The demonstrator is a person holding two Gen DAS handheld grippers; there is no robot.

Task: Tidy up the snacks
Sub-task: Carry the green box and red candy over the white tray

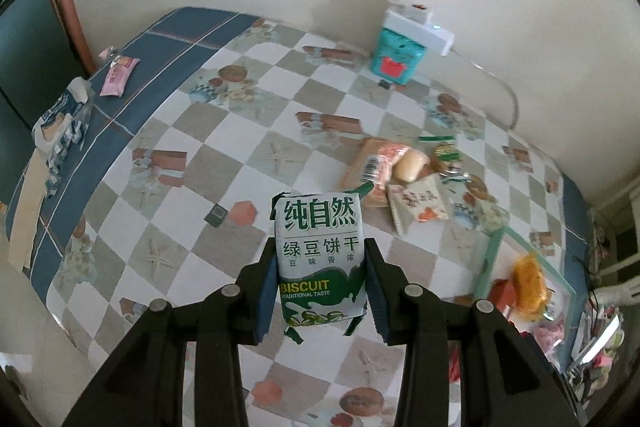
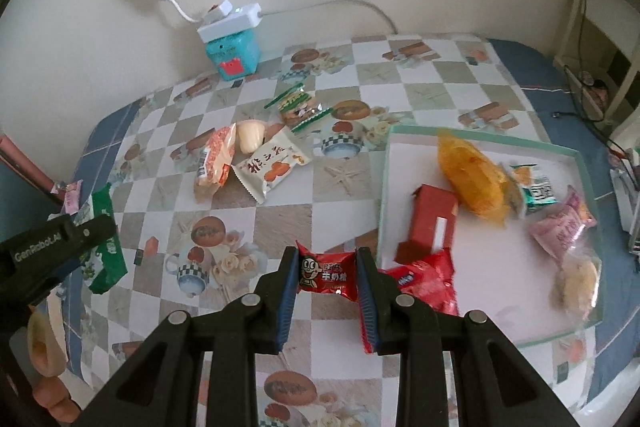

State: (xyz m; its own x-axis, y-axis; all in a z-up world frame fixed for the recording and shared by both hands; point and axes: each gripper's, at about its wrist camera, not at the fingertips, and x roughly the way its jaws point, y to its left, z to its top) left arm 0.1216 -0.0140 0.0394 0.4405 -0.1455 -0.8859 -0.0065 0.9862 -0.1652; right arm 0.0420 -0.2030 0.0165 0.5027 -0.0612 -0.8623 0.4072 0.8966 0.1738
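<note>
My left gripper (image 1: 322, 267) is shut on a green-and-white biscuit packet (image 1: 320, 251), held upright above the checked tablecloth; that packet (image 2: 105, 251) also shows at the left of the right wrist view. My right gripper (image 2: 326, 277) is shut on a small red candy packet (image 2: 326, 273), lifted off the table just left of the white tray (image 2: 500, 307). The tray holds a red box (image 2: 434, 223), an orange packet (image 2: 472, 179), a red packet (image 2: 428, 281) and several other snacks. A loose pile of snacks (image 2: 248, 159) lies mid-table, also seen as a pile (image 1: 404, 179) in the left wrist view.
A teal box with a white power strip on top (image 2: 232, 43) stands against the wall, its cable trailing right. A pink packet (image 1: 118, 75) and a torn blue-white wrapper (image 1: 60, 123) lie at the table's far left edge. A hand (image 2: 44, 367) shows at lower left.
</note>
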